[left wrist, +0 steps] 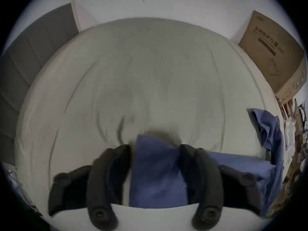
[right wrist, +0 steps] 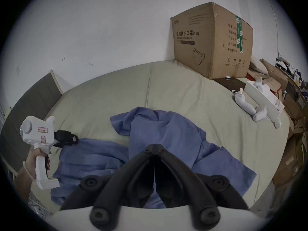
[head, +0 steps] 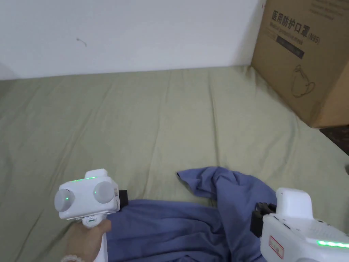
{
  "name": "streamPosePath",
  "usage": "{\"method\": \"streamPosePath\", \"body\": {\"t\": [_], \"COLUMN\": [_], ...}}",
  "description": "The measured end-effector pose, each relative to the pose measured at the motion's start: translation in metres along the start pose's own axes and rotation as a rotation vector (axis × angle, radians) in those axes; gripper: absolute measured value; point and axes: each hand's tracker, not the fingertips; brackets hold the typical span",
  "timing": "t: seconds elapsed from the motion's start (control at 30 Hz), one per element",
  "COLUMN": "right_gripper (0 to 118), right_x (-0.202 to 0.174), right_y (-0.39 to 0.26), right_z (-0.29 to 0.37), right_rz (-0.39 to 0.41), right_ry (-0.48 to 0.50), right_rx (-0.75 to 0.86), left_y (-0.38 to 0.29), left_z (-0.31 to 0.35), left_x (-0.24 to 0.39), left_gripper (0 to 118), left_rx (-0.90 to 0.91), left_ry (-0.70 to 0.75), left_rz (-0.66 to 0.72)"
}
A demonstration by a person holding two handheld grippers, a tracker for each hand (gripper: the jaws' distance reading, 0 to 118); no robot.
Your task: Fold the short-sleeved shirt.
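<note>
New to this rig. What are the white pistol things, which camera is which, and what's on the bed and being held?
They are two-jaw tools that a person holds, one per hand. The head view looks down from the person's head; the other two cameras ride on the tools. The left hand-held gripper has its jaws apart, with a flap of the blue shirt between them; whether they press on it I cannot tell. The right hand-held gripper has its jaws together over the shirt; a grip on cloth isn't clear. The shirt lies crumpled, not yet folded, on a green bed sheet. A cardboard box sits at the bed's far right corner.
</note>
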Motion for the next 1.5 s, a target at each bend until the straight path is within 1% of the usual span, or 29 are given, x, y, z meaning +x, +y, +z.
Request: {"method": "streamPosePath", "body": {"t": [0.03,0.07,0.1,0.23,0.27,0.3,0.33,0.4,0.43,0.47,0.5,0.57,0.6,0.63,0.73,0.77,0.83,0.87,0.93,0.97,1.0,1.03,1.1,1.17,1.2,1.23,1.33,1.43,1.5], "right_gripper": [1,1,1,1,2,6,17,65,84,89,89,89,88,88,88,88,87,82,60,25,5,5,5,5,5,5,5,5,5], "right_x": [0.001,0.004,0.006,0.012,0.014,0.016,0.018,0.017,0.018,0.016,0.016,0.019,0.024,0.030,0.046,0.046,0.035,0.029,0.020,0.016,0.013,0.008,0.006,0.011,0.014,0.016,0.027,0.039,0.049], "right_y": [0.005,0.010,0.018,0.053,0.062,0.072,0.083,0.107,0.113,0.118,0.119,0.118,0.113,0.110,0.095,0.090,0.091,0.092,0.094,0.096,0.098,0.099,0.102,0.113,0.122,0.129,0.159,0.188,0.204], "right_z": [-0.002,-0.003,-0.006,-0.028,-0.038,-0.050,-0.064,-0.100,-0.117,-0.136,-0.152,-0.187,-0.200,-0.208,-0.223,-0.224,-0.217,-0.213,-0.207,-0.204,-0.202,-0.198,-0.189,-0.174,-0.161,-0.151,-0.107,-0.055,-0.018], "right_rz": [0.003,0.007,0.011,0.053,0.072,0.085,0.086,0.128,0.146,0.170,0.192,0.201,0.180,0.161,0.080,0.083,0.164,0.175,0.222,0.246,0.255,0.264,0.270,0.227,0.191,0.178,0.131,0.136,0.120], "right_ry": [0.010,0.030,0.038,0.089,0.121,0.136,0.143,0.134,0.149,0.143,0.116,0.033,0.019,0.038,0.041,0.048,0.026,0.012,0.021,0.023,0.020,-0.003,0.016,0.037,0.038,0.033,0.047,0.022,0.028], "right_rx": [0.000,0.004,0.006,-0.006,-0.005,0.009,-0.005,-0.106,-0.145,-0.184,-0.230,-0.305,-0.353,-0.378,-0.471,-0.479,-0.430,-0.431,-0.425,-0.415,-0.405,-0.399,-0.396,-0.377,-0.337,-0.321,-0.247,-0.153,-0.092], "left_y": [0.000,-0.001,0.000,0.005,0.007,0.008,0.008,0.009,0.009,0.008,0.009,0.008,0.009,0.009,0.010,0.010,0.011,0.011,0.010,0.011,0.011,0.012,0.013,0.014,0.015,0.016,0.022,0.026,0.026], "left_z": [0.003,0.007,0.010,0.027,0.031,0.035,0.038,0.046,0.050,0.053,0.055,0.059,0.060,0.060,0.060,0.060,0.059,0.060,0.062,0.065,0.066,0.068,0.076,0.091,0.100,0.108,0.143,0.184,0.212], "left_x": [0.003,0.005,0.002,-0.015,-0.019,-0.022,-0.024,-0.025,-0.024,-0.024,-0.023,-0.025,-0.025,-0.026,-0.027,-0.026,-0.026,-0.026,-0.023,-0.024,-0.024,-0.025,-0.026,-0.030,-0.032,-0.035,-0.047,-0.062,-0.071], "left_gripper": [43,20,2,2,2,2,2,2,2,2,2,2,2,2,2,2,2,2,2,2,2,2,2,2,2,2,2,2,2], "left_rx": [0.006,0.019,0.028,0.033,0.032,0.033,0.038,0.053,0.068,0.080,0.084,0.092,0.094,0.095,0.097,0.098,0.096,0.096,0.100,0.102,0.103,0.102,0.105,0.123,0.138,0.150,0.203,0.268,0.318], "left_ry": [0.014,0.037,0.036,-0.043,-0.062,-0.082,-0.091,-0.098,-0.098,-0.094,-0.094,-0.103,-0.106,-0.109,-0.116,-0.116,-0.115,-0.112,-0.106,-0.106,-0.108,-0.109,-0.109,-0.105,-0.102,-0.094,-0.072,-0.052,-0.007], "left_rz": [-0.042,-0.085,-0.103,0.005,0.043,0.062,0.056,0.027,0.006,-0.014,-0.026,-0.041,-0.046,-0.051,-0.063,-0.066,-0.074,-0.078,-0.090,-0.087,-0.087,-0.084,-0.079,-0.076,-0.082,-0.082,-0.056,-0.046,-0.062]}}
